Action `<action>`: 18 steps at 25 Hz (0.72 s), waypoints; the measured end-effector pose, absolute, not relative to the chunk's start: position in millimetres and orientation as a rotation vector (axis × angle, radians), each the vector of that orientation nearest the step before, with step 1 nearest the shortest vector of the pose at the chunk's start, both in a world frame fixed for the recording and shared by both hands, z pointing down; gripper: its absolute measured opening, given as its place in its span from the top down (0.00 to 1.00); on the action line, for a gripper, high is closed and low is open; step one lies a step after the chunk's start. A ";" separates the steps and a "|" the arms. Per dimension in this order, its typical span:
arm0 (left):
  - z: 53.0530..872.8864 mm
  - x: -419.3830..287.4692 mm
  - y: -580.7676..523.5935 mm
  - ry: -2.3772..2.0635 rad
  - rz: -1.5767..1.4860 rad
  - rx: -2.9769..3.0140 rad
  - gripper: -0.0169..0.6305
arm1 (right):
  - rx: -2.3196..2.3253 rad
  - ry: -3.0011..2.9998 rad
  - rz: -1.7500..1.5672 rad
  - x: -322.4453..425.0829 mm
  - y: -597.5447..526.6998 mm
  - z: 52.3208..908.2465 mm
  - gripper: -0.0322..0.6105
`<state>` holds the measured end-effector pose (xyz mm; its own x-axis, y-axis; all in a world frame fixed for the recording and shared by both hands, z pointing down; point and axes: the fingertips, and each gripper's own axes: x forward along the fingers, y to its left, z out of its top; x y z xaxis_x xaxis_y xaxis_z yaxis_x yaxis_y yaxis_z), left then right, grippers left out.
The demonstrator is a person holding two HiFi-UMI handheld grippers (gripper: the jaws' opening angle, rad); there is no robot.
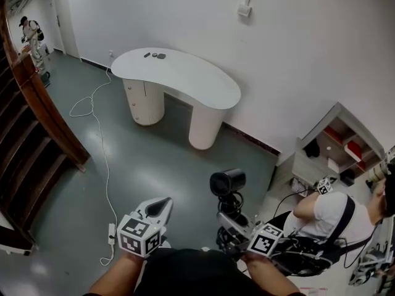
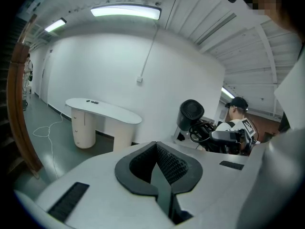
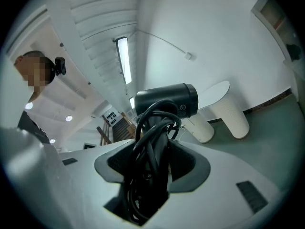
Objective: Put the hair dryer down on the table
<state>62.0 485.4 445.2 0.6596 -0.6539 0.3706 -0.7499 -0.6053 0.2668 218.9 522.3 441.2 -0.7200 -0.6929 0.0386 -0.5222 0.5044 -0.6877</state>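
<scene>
A black hair dryer (image 1: 227, 182) stands upright in my right gripper (image 1: 234, 227), which is shut on its handle. In the right gripper view the handle with its black cord wound round it fills the gap between the jaws, and the hair dryer's barrel (image 3: 167, 101) sits above my right gripper (image 3: 152, 156). The white curved table (image 1: 185, 82) stands well ahead across the floor, apart from both grippers. My left gripper (image 1: 159, 207) is held low at the left, shut with nothing in it. In its own view the left gripper (image 2: 157, 163) shows its pads meeting, with the hair dryer (image 2: 190, 113) to the right.
Small dark objects (image 1: 154, 55) lie at the table's far end. A person (image 1: 327, 214) crouches close on the right, before an open shelf (image 1: 339, 143). A wooden staircase (image 1: 37, 134) runs along the left. A white cable (image 1: 102, 153) and a power strip (image 1: 112, 232) lie on the grey floor.
</scene>
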 end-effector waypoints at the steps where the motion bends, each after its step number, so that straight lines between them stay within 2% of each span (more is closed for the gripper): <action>1: 446.1 59.8 483.3 -1.099 0.331 2.479 0.96 | -1.012 2.502 -1.025 215.9 521.0 440.0 0.63; 18: 466.1 -19.1 457.9 -1.023 0.376 2.494 0.96 | -1.065 2.465 -1.024 143.4 498.9 444.8 0.63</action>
<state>-19.1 457.9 466.1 0.6930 -0.6028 0.3954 -0.7154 -0.6428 0.2739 143.4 498.9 444.8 -0.6945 -0.7188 0.0322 -0.5300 0.4808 -0.6985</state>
